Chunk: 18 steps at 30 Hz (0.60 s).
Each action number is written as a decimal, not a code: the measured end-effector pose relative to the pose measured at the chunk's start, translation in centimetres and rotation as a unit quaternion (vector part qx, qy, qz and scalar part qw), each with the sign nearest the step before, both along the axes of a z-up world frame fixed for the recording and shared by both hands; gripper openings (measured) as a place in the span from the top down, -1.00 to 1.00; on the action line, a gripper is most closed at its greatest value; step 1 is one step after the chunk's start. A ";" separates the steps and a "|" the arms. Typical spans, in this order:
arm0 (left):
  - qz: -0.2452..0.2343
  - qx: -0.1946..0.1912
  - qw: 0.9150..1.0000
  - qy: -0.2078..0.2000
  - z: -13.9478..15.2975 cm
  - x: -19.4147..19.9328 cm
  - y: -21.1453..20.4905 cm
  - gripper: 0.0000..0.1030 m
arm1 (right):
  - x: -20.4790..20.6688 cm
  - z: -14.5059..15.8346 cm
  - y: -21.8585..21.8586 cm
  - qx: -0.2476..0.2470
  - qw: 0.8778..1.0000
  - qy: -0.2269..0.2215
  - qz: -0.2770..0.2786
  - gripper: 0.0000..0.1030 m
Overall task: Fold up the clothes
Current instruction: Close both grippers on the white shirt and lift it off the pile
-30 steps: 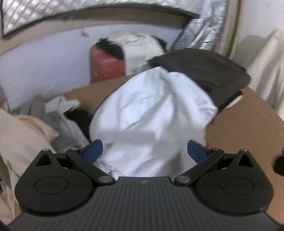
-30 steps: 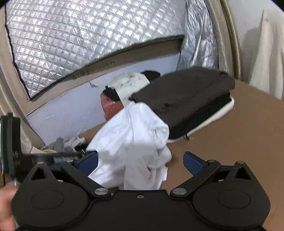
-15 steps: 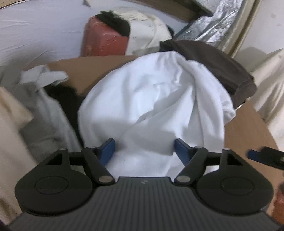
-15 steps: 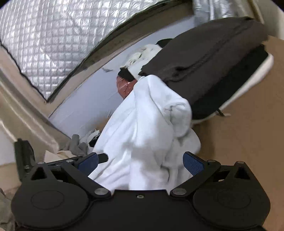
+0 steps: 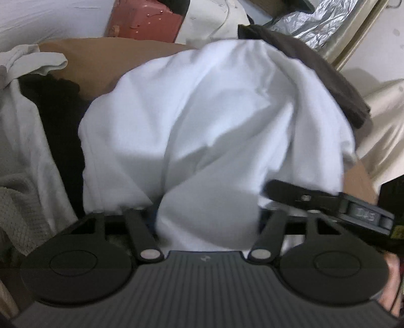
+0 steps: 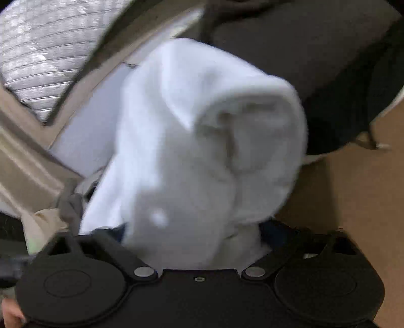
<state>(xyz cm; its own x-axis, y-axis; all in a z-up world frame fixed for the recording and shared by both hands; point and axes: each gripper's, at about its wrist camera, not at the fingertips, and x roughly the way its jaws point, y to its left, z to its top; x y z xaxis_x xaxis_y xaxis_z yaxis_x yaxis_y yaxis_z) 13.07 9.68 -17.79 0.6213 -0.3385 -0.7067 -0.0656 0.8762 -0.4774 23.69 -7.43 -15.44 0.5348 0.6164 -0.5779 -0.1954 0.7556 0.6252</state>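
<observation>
Between both closing tongs bunches white garment (unfolded).

brown table, quilted silver window cover (behind).

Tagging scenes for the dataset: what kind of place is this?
Probably a home room used for sorting laundry: a white garment heaped on a brown tabletop, loose clothes piled beside it, and a red suitcase against the wall.
</observation>
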 end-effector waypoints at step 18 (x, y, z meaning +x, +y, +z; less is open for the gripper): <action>-0.203 -0.094 0.965 -0.137 15.0 -4.2 -10.8 0.51 | -15.4 11.2 -10.8 0.219 0.963 -0.136 -0.078 0.21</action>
<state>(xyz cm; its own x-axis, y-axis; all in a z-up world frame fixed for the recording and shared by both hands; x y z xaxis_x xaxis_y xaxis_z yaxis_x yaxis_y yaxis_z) 8.87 -1.10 -2.81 0.5651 -0.7000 -0.4367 0.4164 0.6989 -0.5815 8.24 -18.28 -4.25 0.7359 0.6687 -0.1061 -0.3022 0.4647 0.8323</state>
